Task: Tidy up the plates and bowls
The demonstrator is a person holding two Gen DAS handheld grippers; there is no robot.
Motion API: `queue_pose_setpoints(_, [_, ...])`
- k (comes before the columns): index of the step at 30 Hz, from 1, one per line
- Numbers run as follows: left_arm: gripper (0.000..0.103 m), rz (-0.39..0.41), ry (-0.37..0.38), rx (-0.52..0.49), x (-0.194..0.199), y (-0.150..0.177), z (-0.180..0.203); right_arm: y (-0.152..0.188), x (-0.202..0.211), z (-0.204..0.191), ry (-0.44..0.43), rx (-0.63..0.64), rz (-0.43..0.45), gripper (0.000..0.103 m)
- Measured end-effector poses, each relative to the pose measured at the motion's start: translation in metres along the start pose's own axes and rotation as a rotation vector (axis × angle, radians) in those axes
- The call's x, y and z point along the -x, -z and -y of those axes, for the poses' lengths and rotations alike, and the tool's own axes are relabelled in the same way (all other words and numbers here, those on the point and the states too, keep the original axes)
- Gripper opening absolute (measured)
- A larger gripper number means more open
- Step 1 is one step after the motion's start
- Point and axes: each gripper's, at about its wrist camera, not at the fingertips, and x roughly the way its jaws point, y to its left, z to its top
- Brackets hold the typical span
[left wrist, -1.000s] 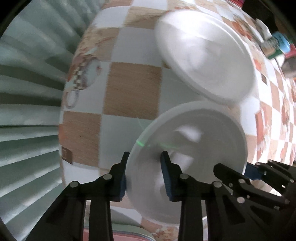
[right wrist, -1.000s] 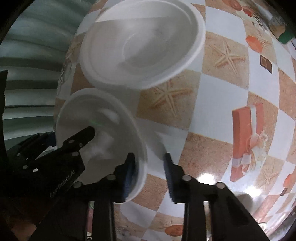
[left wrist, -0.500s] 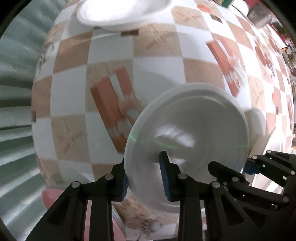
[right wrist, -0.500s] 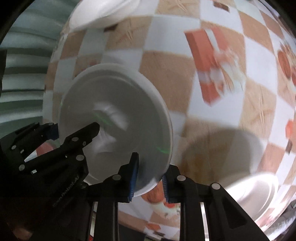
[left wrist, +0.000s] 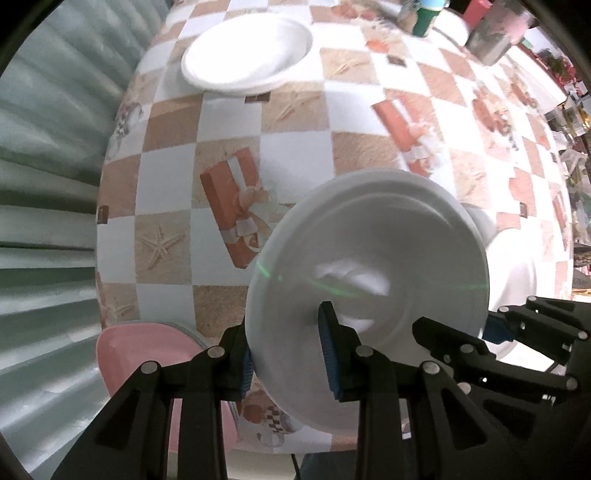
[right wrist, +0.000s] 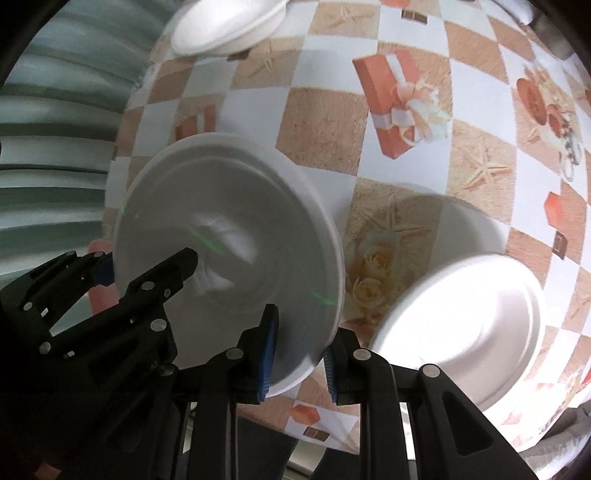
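A white foam bowl (left wrist: 369, 273) (right wrist: 229, 236) hangs above the checkered tablecloth, held at opposite rims by both grippers. My left gripper (left wrist: 288, 354) is shut on its left rim; my right gripper (right wrist: 297, 354) is shut on its right rim. In the left wrist view the right gripper (left wrist: 498, 332) shows at the bowl's far side. Another white plate (left wrist: 251, 59) (right wrist: 225, 29) lies at the table's far left. A third white plate (right wrist: 461, 332) (left wrist: 517, 280) rests on the table just right of the held bowl.
A pink plate (left wrist: 147, 365) lies near the table's front left edge. Cans and a metal cup (left wrist: 491, 40) stand at the far right. A corrugated wall (left wrist: 44, 184) runs along the left. The tablecloth (right wrist: 406, 147) is bare in the middle.
Both grippers have carried the bowl to the right, away from the far plate and toward the plate on the right. The right gripper's jaws closed onto the bowl's rim.
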Motion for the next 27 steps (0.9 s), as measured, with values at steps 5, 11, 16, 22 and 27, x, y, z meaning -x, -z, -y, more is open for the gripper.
queue_pose_setpoints(5, [0.033,0.022,0.014,-0.069,0.02,0.003,0.032,0.0,0.021,0.029,-0.007,-0.024,0.038,0.025])
queue_pose_setpoints(11, [0.033,0.036,0.047,-0.201,0.039,0.022,0.077,0.026,0.04,0.063,0.007,-0.111,0.077,0.025])
queue_pose_setpoints(16, [0.033,0.044,0.068,-0.316,0.047,0.021,0.113,0.042,0.052,0.103,0.02,-0.208,0.101,0.025])
queue_pose_setpoints(22, [0.033,0.017,0.068,-0.39,0.035,0.017,0.143,0.053,0.069,0.136,0.03,-0.302,0.118,0.025])
queue_pose_setpoints(27, [0.033,-0.008,0.054,-0.414,0.022,0.018,0.154,0.061,0.077,0.146,0.04,-0.328,0.118,0.025])
